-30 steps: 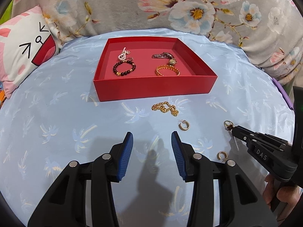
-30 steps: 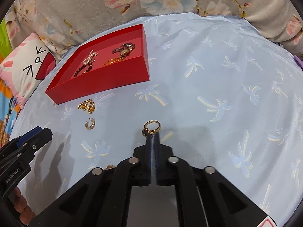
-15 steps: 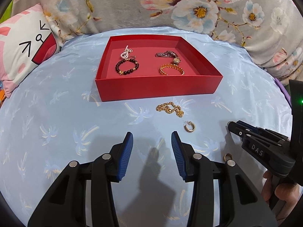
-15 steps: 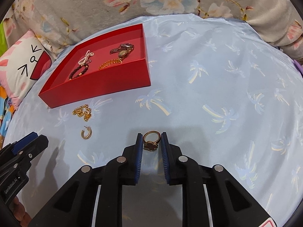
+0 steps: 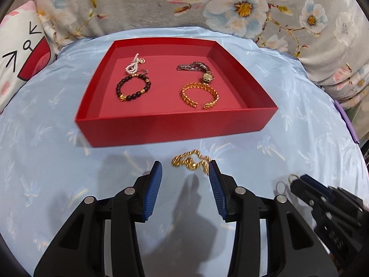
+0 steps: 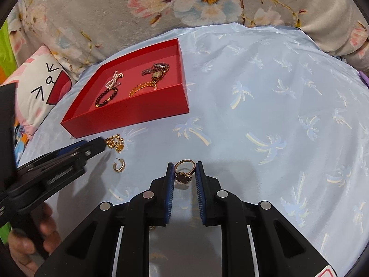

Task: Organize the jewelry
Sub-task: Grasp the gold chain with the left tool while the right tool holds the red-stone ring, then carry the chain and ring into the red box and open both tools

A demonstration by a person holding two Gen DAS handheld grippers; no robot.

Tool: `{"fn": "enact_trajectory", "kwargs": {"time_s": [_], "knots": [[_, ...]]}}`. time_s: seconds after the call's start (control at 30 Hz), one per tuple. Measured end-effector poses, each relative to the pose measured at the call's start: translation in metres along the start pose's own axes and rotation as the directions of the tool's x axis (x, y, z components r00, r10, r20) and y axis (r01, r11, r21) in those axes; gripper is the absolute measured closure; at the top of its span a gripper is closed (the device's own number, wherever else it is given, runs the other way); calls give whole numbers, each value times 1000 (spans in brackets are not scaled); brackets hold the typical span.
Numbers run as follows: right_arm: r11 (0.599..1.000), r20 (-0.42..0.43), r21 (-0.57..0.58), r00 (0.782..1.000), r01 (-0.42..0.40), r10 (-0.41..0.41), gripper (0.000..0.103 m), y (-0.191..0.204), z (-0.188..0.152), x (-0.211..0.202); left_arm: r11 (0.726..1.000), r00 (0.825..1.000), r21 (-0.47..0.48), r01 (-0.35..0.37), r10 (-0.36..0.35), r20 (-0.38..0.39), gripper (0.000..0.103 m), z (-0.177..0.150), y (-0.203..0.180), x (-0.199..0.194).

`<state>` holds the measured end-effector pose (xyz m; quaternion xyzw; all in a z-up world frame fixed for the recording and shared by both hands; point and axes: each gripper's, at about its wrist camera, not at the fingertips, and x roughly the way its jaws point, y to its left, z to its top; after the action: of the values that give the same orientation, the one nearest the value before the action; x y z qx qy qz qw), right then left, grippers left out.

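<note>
With its fingers spread, the left tool [image 5: 185, 174] lines up on the gold chain [image 5: 190, 161]; the right tool [image 6: 184, 173], parted, straddles the ring [image 6: 183, 173]. Both lie on the blue cloth [image 6: 265, 106], short of the red tray [image 5: 175, 127].

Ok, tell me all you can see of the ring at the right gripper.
The gold ring has a thin, shiny, metal-looking band and a dark, scalloped, clover-like face with a beaded gold edge. It lies on the blue palm-print cloth, face toward the camera, between the open right gripper fingers; whether the pads touch it is unclear.
</note>
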<state>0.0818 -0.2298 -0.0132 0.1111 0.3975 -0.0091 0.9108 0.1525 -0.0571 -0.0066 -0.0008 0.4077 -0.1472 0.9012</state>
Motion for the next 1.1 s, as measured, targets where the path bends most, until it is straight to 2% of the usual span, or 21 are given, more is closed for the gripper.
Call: {"fn": "enact_trajectory", "kwargs": {"time_s": [0.1,0.2,0.3,0.33,0.43,0.63,0.93,1.1], "knots": [[1000,1,2,1000,-5,5,86,-1,1,0,1000,1000,4,-8,8,-13,63,4,-2,13],[1000,-2,18,1000,-23,23,86,-4,2,1,999,999,17,-32,32,-12,71,4,-4,21],[999,-3,23,1000,-25,25,86,-6,2,1,999,1000,44,-30,30,-8,84,2,-9,21],[999,-3,23,1000,-26,26,86,-5,2,1,999,1000,43,-19,19,-11,93,2,-9,21],[999,-2,19,1000,-28,28,86,-5,2,0,999,1000,35,-4,5,-11,100,2,-9,20],[999,5,10,999,-38,38,86,-2,0,-7,999,999,5,45,-45,-4,100,0,-4,4],[999,12,3,999,-48,48,86,3,-1,-13,998,998,-4,68,-68,16,100,-1,-1,-10],[998,21,-7,998,-57,57,86,5,3,-19,995,994,-15,94,-93,48,100,8,5,-34]]}}
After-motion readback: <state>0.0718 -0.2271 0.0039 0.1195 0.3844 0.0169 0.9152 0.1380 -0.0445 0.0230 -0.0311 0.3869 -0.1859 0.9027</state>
